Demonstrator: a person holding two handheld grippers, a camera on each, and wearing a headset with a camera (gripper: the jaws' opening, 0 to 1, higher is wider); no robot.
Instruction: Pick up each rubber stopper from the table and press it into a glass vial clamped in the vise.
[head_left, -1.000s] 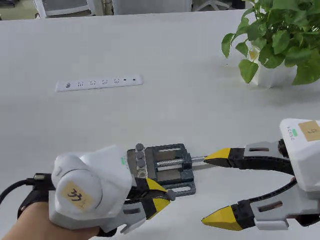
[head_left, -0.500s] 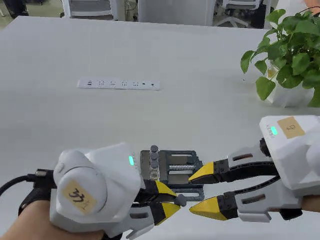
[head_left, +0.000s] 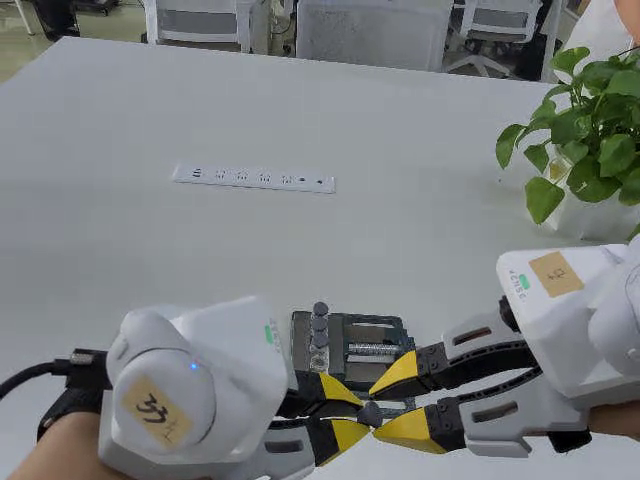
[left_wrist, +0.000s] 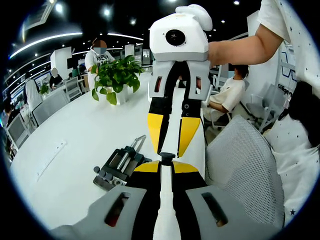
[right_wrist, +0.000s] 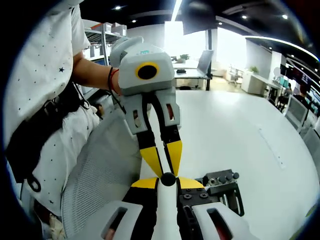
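Since a second ago my right gripper (head_left: 376, 414) has swung in from well out to the side, its jaws narrowing from a wide spread until the yellow tips bracket the stopper (right_wrist: 168, 179). My left gripper (head_left: 360, 416) is clamped on that stopper at its very tips, just in front of the vise (head_left: 365, 335), which sits close to the near edge of the tabletop (head_left: 200, 250). From the head view I cannot tell whether the right jaws are biting yet or only straddling it.

The risk I see is in the handover. The stopper is a small, dark, rounded lump of matte rubber, and the tips are hard, smooth, tapered wedges. If I let go on the left before the right has a firm hold, it could squirt out and bounce off the near edge. Two pinches at cross angles could also twist it crooked for the press.

The vise is dark metal with a bright threaded screw. It holds a row of vials (head_left: 319, 325) of clear glass, several already capped grey. Pushing off-axis could crack one.
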